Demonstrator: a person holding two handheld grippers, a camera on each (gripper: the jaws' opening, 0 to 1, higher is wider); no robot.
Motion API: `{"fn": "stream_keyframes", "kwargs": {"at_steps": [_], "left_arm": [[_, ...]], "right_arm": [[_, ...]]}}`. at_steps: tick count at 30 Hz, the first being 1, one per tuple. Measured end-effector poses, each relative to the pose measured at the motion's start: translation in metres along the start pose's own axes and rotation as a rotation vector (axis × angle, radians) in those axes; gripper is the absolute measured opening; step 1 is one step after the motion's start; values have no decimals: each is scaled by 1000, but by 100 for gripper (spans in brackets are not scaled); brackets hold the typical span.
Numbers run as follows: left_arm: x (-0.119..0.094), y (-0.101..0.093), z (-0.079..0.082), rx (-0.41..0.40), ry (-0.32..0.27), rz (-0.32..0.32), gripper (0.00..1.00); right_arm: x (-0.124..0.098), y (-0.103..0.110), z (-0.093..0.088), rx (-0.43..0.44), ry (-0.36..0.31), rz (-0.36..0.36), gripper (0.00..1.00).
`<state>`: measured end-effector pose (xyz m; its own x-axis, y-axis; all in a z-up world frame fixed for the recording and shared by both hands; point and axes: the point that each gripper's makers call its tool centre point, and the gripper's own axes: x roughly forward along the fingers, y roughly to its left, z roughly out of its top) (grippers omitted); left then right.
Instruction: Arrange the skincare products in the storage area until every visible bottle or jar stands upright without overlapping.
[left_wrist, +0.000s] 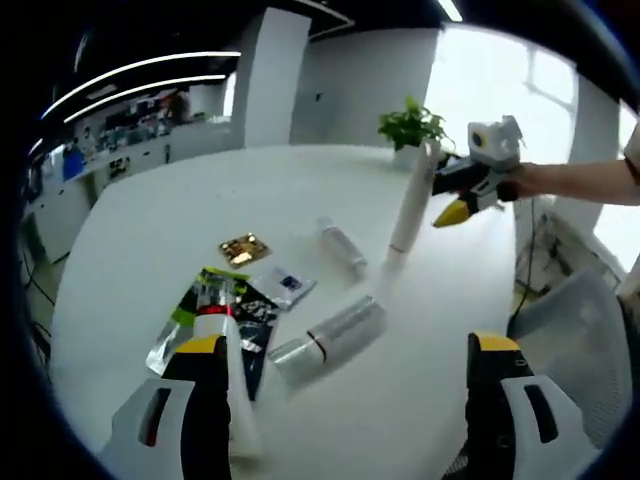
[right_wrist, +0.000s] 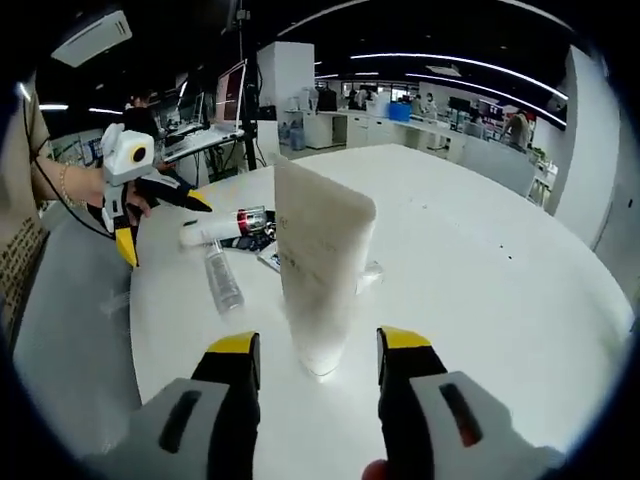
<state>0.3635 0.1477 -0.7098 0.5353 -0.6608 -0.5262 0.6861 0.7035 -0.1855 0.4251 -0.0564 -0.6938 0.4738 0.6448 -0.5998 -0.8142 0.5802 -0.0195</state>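
White tube (right_wrist: 322, 270) stands cap-down on the round desk (right_wrist: 480, 260), between the right gripper (right_wrist: 318, 372) jaws, which are spread and not touching it. Left gripper (left_wrist: 345, 362) jaws gape wide with nothing between them, above a lying silver bottle (left_wrist: 330, 338), a red-capped white bottle (left_wrist: 222, 340) and a clear bottle (left_wrist: 342, 246). Open desk runs to the far edge.

Your tubes: 1 up, rest down.
White tube (right_wrist: 322, 262) stands cap-down; silver bottle (left_wrist: 330, 338), clear bottle (left_wrist: 342, 246), red-banded tube (left_wrist: 222, 355) lie flat.
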Motion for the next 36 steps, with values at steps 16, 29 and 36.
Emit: {"fn": "stream_keyframes", "kwargs": {"at_steps": [16,29,36], "left_arm": [[2,6,-9,-60,-1,16,97],[3,11,-16,-85,3,22,96],[4,12,-13,-87,-3,25,96]], "right_arm": [[18,6,-2,-125,50,189,26],[31,22,6,-164,35,282,21],[42,36,14,-195,33,327,21]]}}
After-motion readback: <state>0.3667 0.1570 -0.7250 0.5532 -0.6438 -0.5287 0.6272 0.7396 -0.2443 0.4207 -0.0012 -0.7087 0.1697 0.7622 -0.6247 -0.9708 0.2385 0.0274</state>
